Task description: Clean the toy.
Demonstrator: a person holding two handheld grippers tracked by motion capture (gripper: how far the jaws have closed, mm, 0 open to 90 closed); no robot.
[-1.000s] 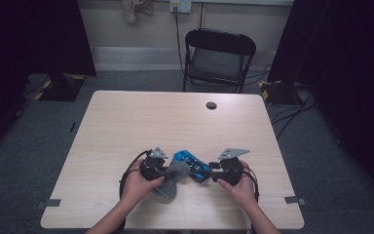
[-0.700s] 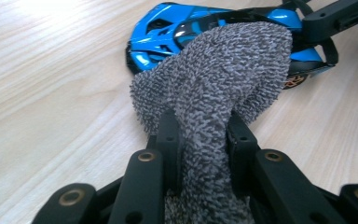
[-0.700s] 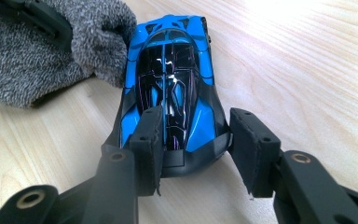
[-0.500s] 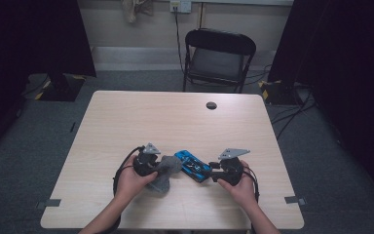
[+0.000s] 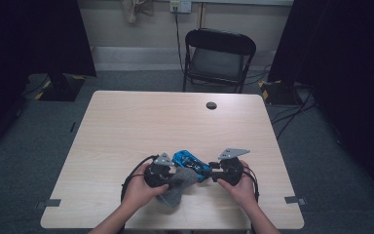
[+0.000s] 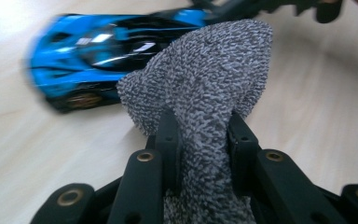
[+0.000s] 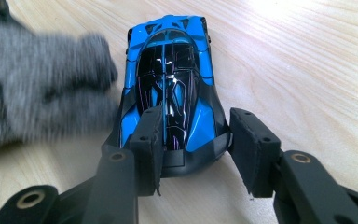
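Observation:
A blue and black toy car (image 5: pixel 191 162) lies on the wooden table (image 5: pixel 151 122) near its front edge. My right gripper (image 5: pixel 213 174) holds the car by its rear; in the right gripper view the two jaws (image 7: pixel 198 140) clamp the tail of the car (image 7: pixel 172 79). My left gripper (image 5: pixel 175 176) is shut on a grey knitted cloth (image 5: pixel 179 187). In the left gripper view the cloth (image 6: pixel 205 84) bulges up from between the jaws (image 6: pixel 204 135), right next to the car's side (image 6: pixel 98 51). The cloth (image 7: pixel 42 84) is blurred at the left of the right gripper view.
A small black round grommet (image 5: pixel 211 105) sits in the table's far side. A black folding chair (image 5: pixel 219 56) stands behind the table. Cables trail from both grippers over the table's front edge.
The left gripper with the cloth slid left away from the car, then came back against its side. The right gripper and the car stayed put.

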